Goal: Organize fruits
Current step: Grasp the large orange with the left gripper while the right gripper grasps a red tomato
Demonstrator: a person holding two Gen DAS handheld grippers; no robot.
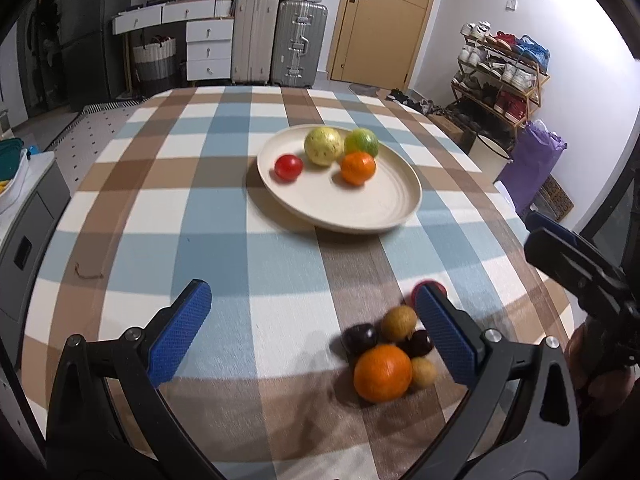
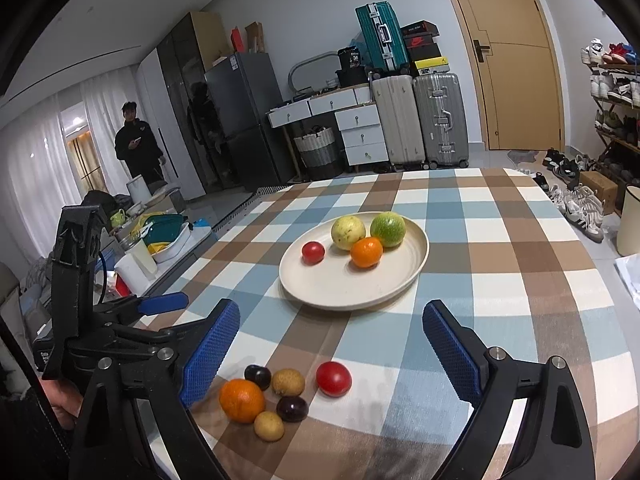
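The right claw (image 2: 332,344) hangs released and empty over the table's near edge, its blue pads spread wide. A red tomato (image 2: 334,379) lies just ahead and below, almost centred between the pads, and slightly apart from a cluster on its left: an orange (image 2: 242,400), two dark plums, two small brown fruits. The left claw (image 1: 316,320) is also released and empty; there the cluster sits hard against its right pad, off-centre. Being round, the tomato has no long axis. The right claw looks better lined up. Further on, mid-table, a plate (image 2: 352,292) holds four fruits.
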